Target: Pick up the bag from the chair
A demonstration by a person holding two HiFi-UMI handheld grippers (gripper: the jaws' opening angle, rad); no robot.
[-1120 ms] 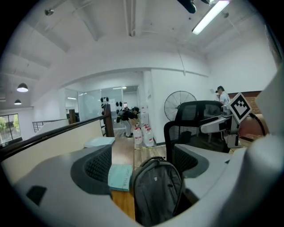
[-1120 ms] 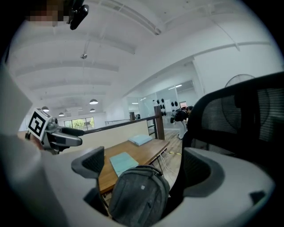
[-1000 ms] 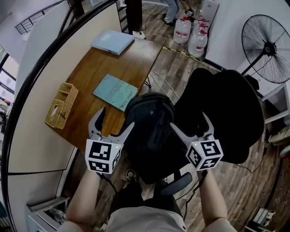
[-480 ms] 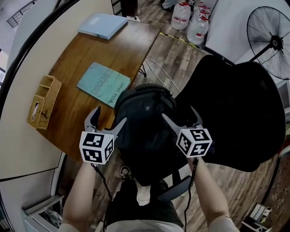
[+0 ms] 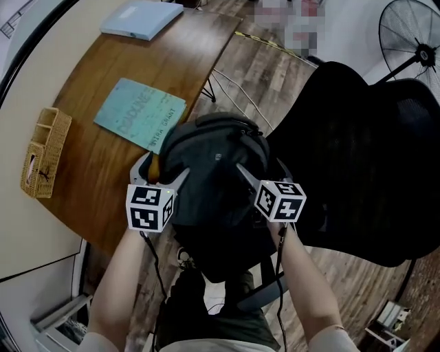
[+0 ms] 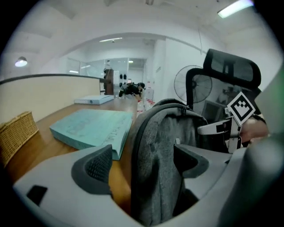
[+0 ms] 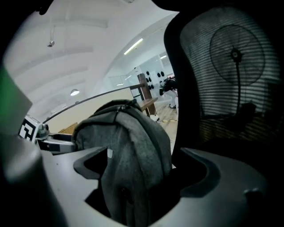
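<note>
A dark grey backpack [image 5: 213, 182] stands upright on the black office chair [image 5: 357, 137], right beside the desk. My left gripper [image 5: 161, 170] straddles the bag's left side. In the left gripper view the bag [image 6: 164, 146] rises between the jaws of the left gripper [image 6: 144, 162]; the left pad stands clear of it, so the gripper is open. My right gripper [image 5: 265, 172] straddles the bag's right side. Its jaws have just been closing a little, with the bag [image 7: 128, 142] between them and a dark gap at the right jaw, so the right gripper [image 7: 144, 168] is open too.
The wooden desk [image 5: 185, 62] to the left carries a teal book [image 5: 141, 113], a light blue binder [image 5: 141, 17] and a wicker basket [image 5: 41, 151]. A floor fan [image 5: 412, 41] stands behind the chair's mesh back [image 7: 213, 88]. Cables lie on the wooden floor.
Both grippers have dropped down and now sit around the bag's two sides instead of above them. The bag and chair have not moved.
</note>
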